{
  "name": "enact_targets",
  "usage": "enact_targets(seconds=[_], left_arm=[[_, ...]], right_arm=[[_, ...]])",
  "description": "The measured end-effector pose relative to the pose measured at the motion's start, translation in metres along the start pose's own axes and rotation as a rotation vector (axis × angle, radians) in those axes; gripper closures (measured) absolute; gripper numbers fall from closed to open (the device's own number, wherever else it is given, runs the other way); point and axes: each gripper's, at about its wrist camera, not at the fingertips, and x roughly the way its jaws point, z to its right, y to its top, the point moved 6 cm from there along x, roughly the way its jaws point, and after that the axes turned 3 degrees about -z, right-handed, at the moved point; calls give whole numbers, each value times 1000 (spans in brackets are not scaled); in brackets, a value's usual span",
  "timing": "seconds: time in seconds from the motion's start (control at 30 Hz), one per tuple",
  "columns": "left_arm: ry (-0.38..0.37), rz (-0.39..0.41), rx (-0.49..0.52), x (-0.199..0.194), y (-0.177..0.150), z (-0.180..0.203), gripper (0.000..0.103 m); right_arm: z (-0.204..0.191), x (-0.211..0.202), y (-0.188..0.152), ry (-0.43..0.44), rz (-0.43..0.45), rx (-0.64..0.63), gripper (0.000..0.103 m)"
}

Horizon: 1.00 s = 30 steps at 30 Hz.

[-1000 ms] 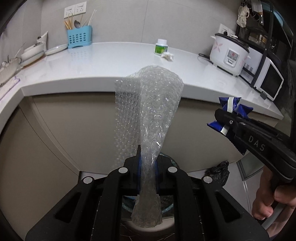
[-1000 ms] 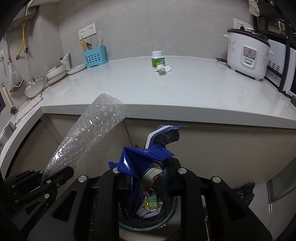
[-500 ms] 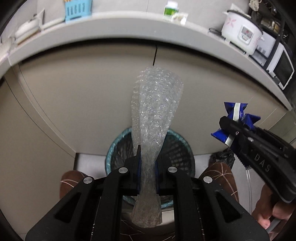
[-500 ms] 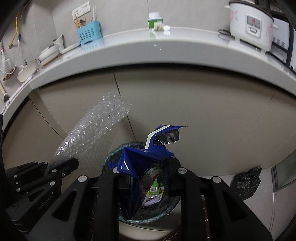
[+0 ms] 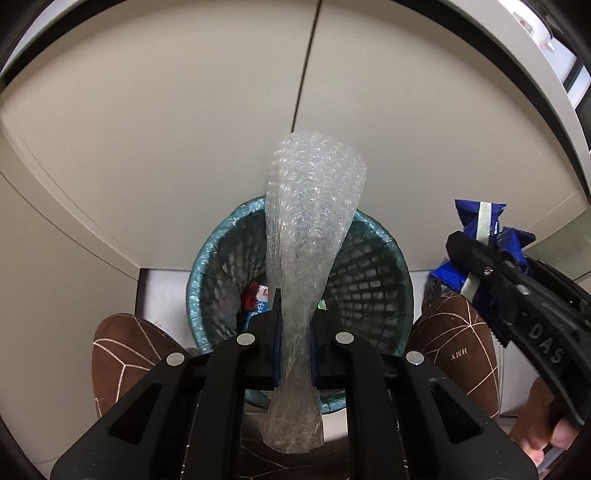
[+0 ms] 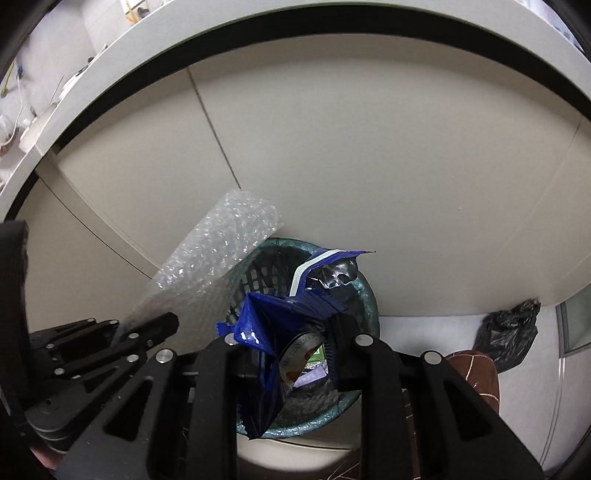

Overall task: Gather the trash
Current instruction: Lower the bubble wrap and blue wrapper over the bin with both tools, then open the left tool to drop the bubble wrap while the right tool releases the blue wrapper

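My left gripper point(image 5: 295, 325) is shut on a roll of clear bubble wrap point(image 5: 310, 229) and holds it over the teal mesh trash basket point(image 5: 384, 269). The basket holds several wrappers. My right gripper point(image 6: 291, 332) is shut on a crumpled blue snack bag point(image 6: 269, 321) above the same basket point(image 6: 365, 295). In the left wrist view the right gripper point(image 5: 476, 254) with the blue bag point(image 5: 480, 225) sits to the right of the basket. In the right wrist view the left gripper point(image 6: 162, 321) and the bubble wrap point(image 6: 218, 251) are at the left.
Beige cabinet doors point(image 5: 184, 129) stand right behind the basket, under the countertop edge point(image 6: 258, 26). A black plastic bag point(image 6: 509, 332) lies on the floor at the right. Brown slippers point(image 5: 122, 350) flank the basket near me.
Both grippers have dropped from counter height and tilted down toward the basket. The countertop has slid out of view and the basket now fills the middle. Both still hold their trash.
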Motion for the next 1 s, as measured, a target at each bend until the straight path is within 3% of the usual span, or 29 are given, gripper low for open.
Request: enact_targets(seconds=[0.53,0.8,1.0], left_arm=[[-28,-51,43,39,5,7,88],[-44,-51,36,48,5,6,60],[-53,-31,36,43,7,6,47]], right_arm=[[20,6,-2,-24,-27,49,81],[19,12,0,-20,-44,60,81],[22,13,-1,-21,-43,59,81]])
